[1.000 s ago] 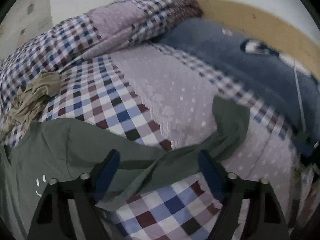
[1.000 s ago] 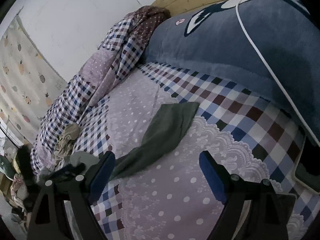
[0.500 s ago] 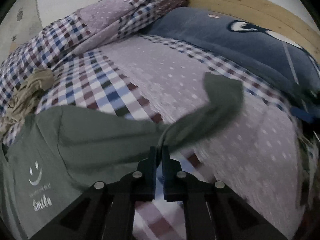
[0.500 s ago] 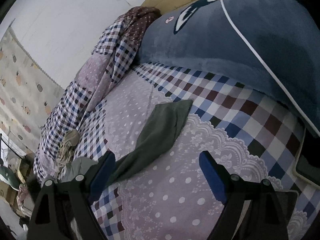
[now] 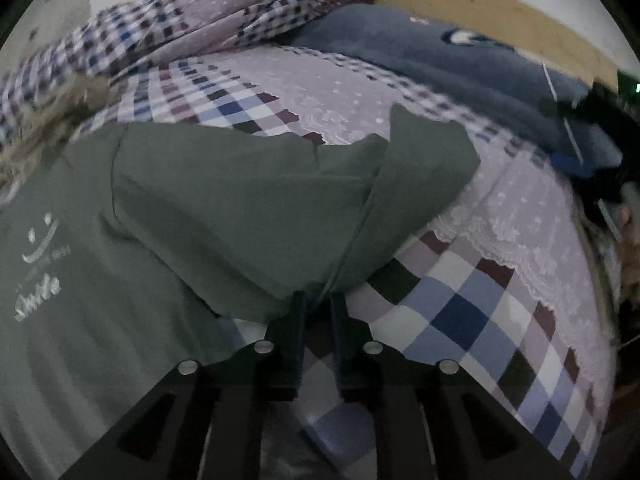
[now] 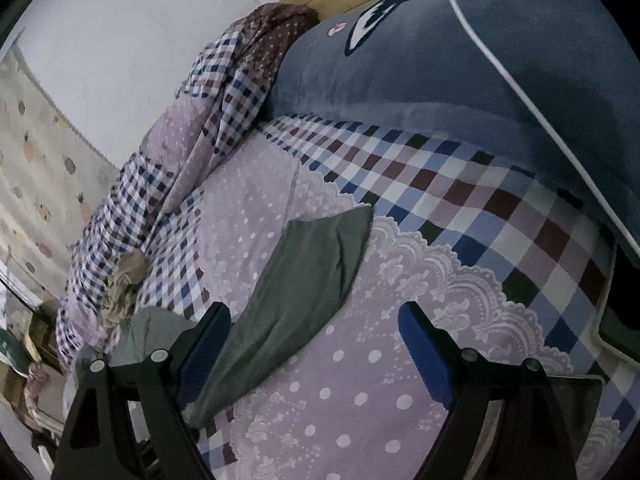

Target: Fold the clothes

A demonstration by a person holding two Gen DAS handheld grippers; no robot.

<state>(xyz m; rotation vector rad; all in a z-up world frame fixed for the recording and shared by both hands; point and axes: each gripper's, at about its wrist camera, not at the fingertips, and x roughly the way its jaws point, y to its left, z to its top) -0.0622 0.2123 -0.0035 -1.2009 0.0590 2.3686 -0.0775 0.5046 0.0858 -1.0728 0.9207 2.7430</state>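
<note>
With the left hand-held gripper (image 5: 318,312) pinched on the green shirt (image 5: 224,200) at centre frame on the bed (image 5: 460,312) and the right hand-held gripper (image 6: 316,344) open, the thin sleeve (image 6: 312,276) could slip free and sag crooked.

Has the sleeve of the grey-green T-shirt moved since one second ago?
Yes. The grey-green T-shirt sleeve, pinched in the left gripper, has lifted off the checked bedspread and swung in over the shirt body, away from the blue plush pillow.
</note>
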